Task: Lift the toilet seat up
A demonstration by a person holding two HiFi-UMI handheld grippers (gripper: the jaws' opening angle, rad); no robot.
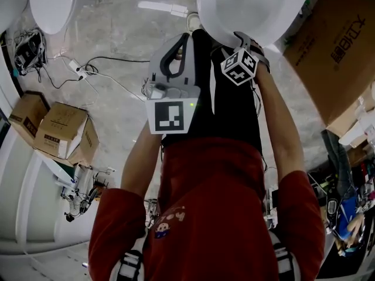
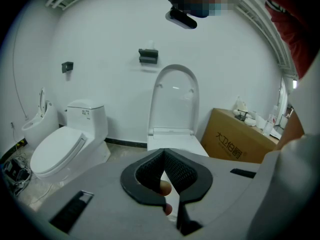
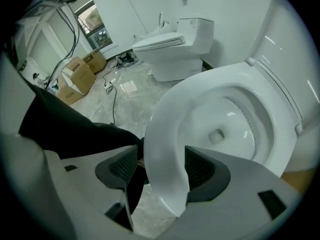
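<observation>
Left gripper (image 2: 163, 152) was found with jaws closed together and empty, held back from the toilet seat (image 3: 167, 116) and aimed toward it. Right gripper (image 3: 162, 165) was the nearer. Its jaws stood wide apart, straddling the seat's front rim, not clamped on it. The seat lay down on the bowl (image 3: 225, 116), long axis running from that rim away to the hinge below the raised lid (image 3: 290, 79). Judged: close, then swing upward.

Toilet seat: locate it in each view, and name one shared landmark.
Head view: toilet seat, top centre.
Left gripper view: centre, rear strip under the raised lid.
Right gripper view: front rim, centre, between the open jaws of the right hand-held gripper.
Landmark: the closed second toilet.
</observation>
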